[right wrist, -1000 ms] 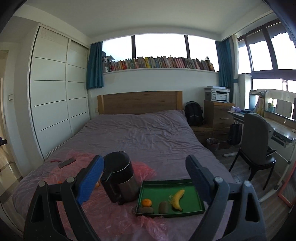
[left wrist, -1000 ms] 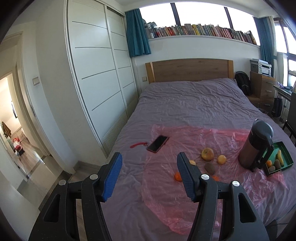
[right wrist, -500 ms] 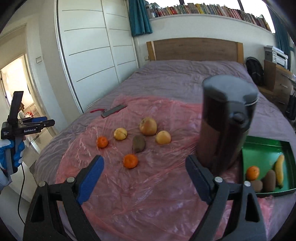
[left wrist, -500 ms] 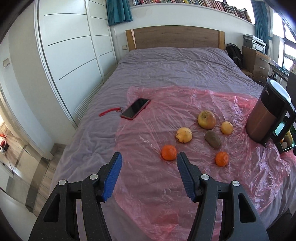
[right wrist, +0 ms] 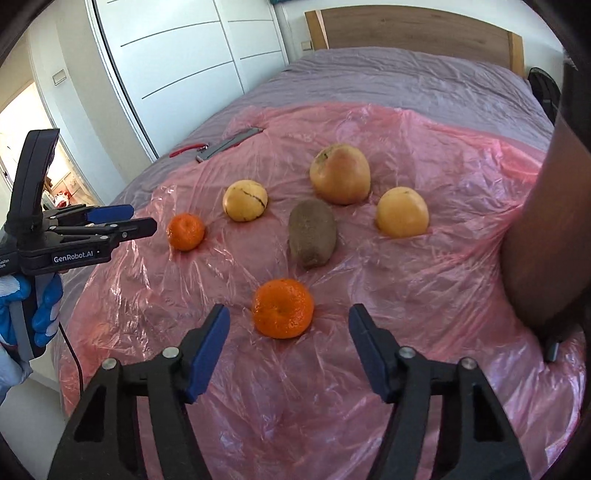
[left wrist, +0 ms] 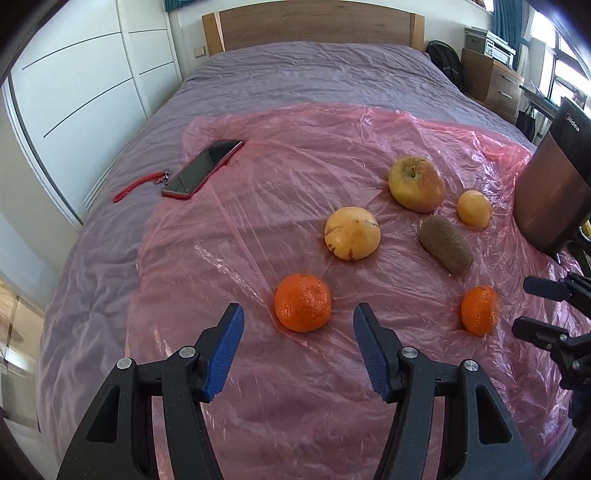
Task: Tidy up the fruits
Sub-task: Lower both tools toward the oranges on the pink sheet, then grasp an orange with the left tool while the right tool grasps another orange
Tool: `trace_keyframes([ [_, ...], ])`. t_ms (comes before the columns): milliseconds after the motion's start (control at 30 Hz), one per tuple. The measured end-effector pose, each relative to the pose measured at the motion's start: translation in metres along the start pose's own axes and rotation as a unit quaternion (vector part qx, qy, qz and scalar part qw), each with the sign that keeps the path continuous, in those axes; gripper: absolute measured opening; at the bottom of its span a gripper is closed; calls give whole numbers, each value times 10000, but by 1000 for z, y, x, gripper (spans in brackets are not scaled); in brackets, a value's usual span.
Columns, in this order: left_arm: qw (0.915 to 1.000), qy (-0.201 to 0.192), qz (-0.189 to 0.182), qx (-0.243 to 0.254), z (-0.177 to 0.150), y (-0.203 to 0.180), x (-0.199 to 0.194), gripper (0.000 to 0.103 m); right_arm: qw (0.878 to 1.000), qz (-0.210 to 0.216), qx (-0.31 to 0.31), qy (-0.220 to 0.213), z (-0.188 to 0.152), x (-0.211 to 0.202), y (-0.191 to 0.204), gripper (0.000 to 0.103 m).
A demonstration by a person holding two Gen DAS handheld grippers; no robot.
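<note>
Pink plastic sheeting (left wrist: 258, 206) lies crumpled over the purple bed (left wrist: 295, 74) under both my tools, with white wardrobe doors (left wrist: 74, 85) beyond it to the left and a wooden headboard (left wrist: 314, 22) at the far end

My left tool (left wrist: 295, 323) points down at the sheet with its blue pads apart and nothing pressed between them; a mandarin (left wrist: 303, 307) sits just ahead of the gap, between the two tips, untouched. Farther ahead of it lie a pale yellow round fruit (left wrist: 352, 233) and, beyond that to the right, an apple (left wrist: 416, 184). A kiwi (left wrist: 445, 244) and a smaller yellow fruit (left wrist: 474, 208) lie off to its right, near a brown jug (left wrist: 550, 192). A phone (left wrist: 202, 168) with a red strap (left wrist: 138, 184) lies far ahead to the left

My right tool (right wrist: 289, 325) is closing, pads not yet on anything; a second mandarin (right wrist: 283, 308) sits just ahead of its tips, between them. The kiwi (right wrist: 312, 233) lies right behind that mandarin. Off to the left of this tool, my gloved left hand (right wrist: 40, 314) holds the other one beside the first mandarin (right wrist: 185, 232)
</note>
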State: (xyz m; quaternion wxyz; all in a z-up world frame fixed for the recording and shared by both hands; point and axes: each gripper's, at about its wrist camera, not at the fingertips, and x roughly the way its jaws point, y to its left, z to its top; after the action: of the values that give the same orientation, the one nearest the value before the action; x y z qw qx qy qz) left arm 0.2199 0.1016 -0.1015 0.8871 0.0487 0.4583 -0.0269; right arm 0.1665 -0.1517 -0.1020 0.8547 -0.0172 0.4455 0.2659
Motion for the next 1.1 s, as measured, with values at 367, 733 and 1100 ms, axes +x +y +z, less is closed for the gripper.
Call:
trace_keyframes([
  [367, 9986, 437, -276, 102, -1, 5, 53, 50, 9990, 102, 94, 417, 2, 52, 2, 34],
  [733, 9979, 528, -292, 217, -4, 1, 74, 40, 9988, 37, 40, 481, -5, 64, 4, 30],
  [1100, 9992, 331, -181, 154, -4, 0, 63, 38, 9992, 152, -7, 375, -5, 55, 4, 27],
])
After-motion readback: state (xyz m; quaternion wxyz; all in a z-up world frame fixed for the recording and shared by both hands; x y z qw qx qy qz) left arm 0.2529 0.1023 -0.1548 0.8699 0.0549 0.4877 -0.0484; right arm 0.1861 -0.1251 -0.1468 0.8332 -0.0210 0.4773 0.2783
